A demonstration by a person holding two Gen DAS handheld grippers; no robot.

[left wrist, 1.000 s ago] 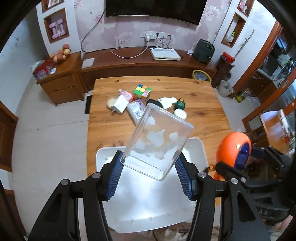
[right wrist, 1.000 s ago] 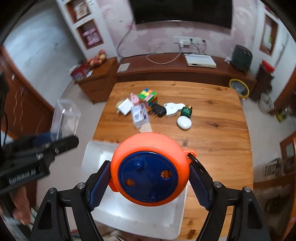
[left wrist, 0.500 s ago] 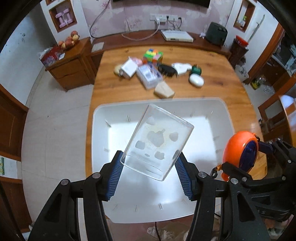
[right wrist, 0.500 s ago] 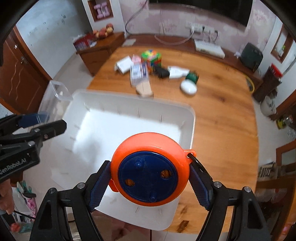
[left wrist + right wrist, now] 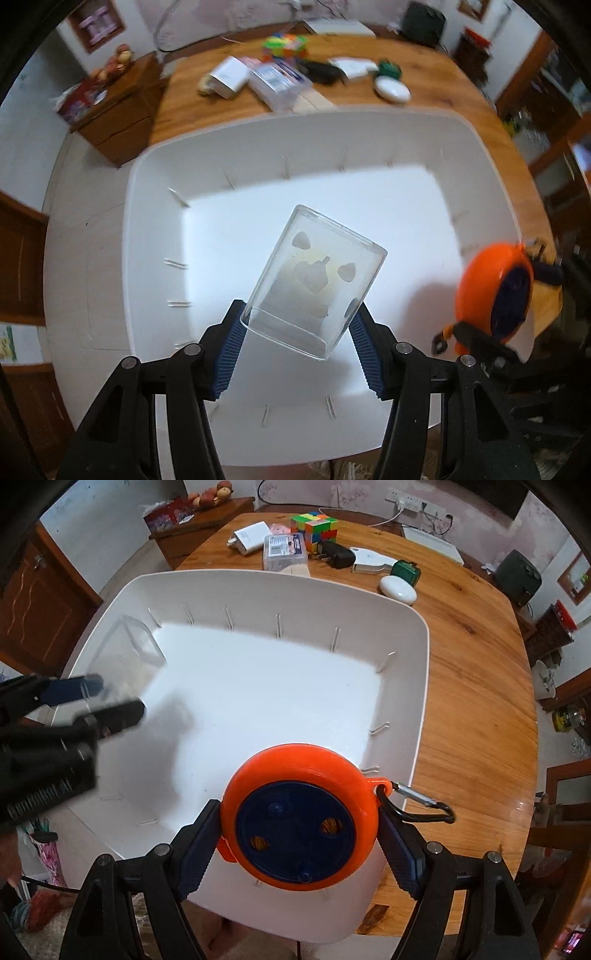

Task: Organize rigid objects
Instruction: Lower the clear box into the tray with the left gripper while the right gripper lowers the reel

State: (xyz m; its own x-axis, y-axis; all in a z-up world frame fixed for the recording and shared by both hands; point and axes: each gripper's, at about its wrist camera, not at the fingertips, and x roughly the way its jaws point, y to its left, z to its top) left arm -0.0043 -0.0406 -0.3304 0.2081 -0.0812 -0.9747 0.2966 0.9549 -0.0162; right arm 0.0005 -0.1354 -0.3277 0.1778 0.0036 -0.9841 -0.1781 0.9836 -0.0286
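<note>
A large white bin [image 5: 155, 229] [image 5: 421, 686] sits on the wooden table, nothing lying on its floor. My left gripper [image 5: 295, 328] is shut on a clear plastic box [image 5: 314, 273], tilted, held over the bin's left half; the same clear box [image 5: 129, 646] and left gripper [image 5: 96, 698] show blurred in the right wrist view. My right gripper [image 5: 299, 834] is shut on a round orange reel with a blue centre [image 5: 299, 816] and a carabiner [image 5: 424, 805], held over the bin's near right corner. The orange reel [image 5: 495, 280] appears at the right of the left wrist view.
Beyond the bin on the table lie a colour cube [image 5: 314, 528], a white adapter [image 5: 249, 537], a clear lidded case [image 5: 284, 550], a black charger [image 5: 334, 555], a white oval object [image 5: 398, 589], a green item [image 5: 405, 572] and a wooden block [image 5: 297, 568]. Bare tabletop [image 5: 480, 686] lies right of the bin.
Both grippers have sunk toward the bin with their loads; the bin now fills most of both views and the table items have slid toward the top.
</note>
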